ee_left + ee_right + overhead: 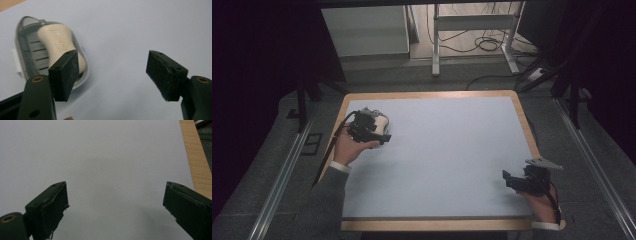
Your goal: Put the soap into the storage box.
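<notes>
Beside left claw [112, 75]: soap [60, 46] in dish [23, 50].

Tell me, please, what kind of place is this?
Probably a lab or studio set up for recording handling tasks. A bare table with a wooden rim stands between dark curtains, loose cables lie on the floor behind, and a person holds the left gripper and right gripper.
</notes>
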{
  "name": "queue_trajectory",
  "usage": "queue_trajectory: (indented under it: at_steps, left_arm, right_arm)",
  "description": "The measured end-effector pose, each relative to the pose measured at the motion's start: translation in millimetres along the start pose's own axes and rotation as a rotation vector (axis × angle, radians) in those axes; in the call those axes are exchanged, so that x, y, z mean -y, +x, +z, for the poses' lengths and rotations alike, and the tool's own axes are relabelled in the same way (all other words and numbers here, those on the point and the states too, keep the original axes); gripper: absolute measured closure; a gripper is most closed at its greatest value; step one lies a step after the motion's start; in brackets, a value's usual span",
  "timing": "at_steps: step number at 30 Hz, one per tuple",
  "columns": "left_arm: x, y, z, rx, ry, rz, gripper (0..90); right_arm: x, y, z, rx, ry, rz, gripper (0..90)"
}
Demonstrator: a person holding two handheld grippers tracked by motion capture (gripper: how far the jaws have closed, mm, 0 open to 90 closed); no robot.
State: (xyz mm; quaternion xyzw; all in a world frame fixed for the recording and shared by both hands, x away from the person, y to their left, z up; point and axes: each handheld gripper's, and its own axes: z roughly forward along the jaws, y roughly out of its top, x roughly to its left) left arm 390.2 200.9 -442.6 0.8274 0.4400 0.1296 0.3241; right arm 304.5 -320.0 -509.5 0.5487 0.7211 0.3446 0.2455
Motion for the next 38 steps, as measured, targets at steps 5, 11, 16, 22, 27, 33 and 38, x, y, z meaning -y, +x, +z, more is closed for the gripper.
queue_trajectory:
  at_steps: [5, 11, 16, 22, 27, 33, 38]
  left_arm:
    - [10.0, -12.4, 0.4, 0.027, -0.018, 0.024, 26.4]
    - [26.9, -30.1, 7.0, 0.057, -0.024, 0.043, 25.9]
    - [42.1, -42.1, 14.0, 0.091, -0.017, 0.038, 24.9]
    - [58.3, -49.8, 28.0, 0.106, 0.030, 0.034, 23.6]
    - [65.9, -50.3, 29.0, 0.125, 0.015, 0.012, 23.4]
    - [73.8, -50.9, 27.8, 0.139, -0.020, -0.015, 23.7]
    - [73.8, -48.9, 23.5, 0.138, -0.035, -0.019, 23.4]
  right_arm:
    - [-0.5, 0.3, -1.3, 0.001, -0.010, -0.003, 5.6]
    - [-0.5, 0.4, -1.4, 0.001, -0.012, -0.004, 5.6]
    - [-0.5, 0.3, -1.5, 0.000, -0.012, -0.005, 5.6]
    - [-0.2, 0.3, -1.0, -0.001, -0.010, -0.009, 5.6]
    - [-0.3, 0.7, -0.9, -0.001, -0.010, -0.010, 5.6]
    - [-2.7, 1.8, -2.2, -0.004, -0.023, -0.013, 5.6]
    - [-4.6, 2.8, -2.9, -0.008, -0.043, -0.022, 5.6]
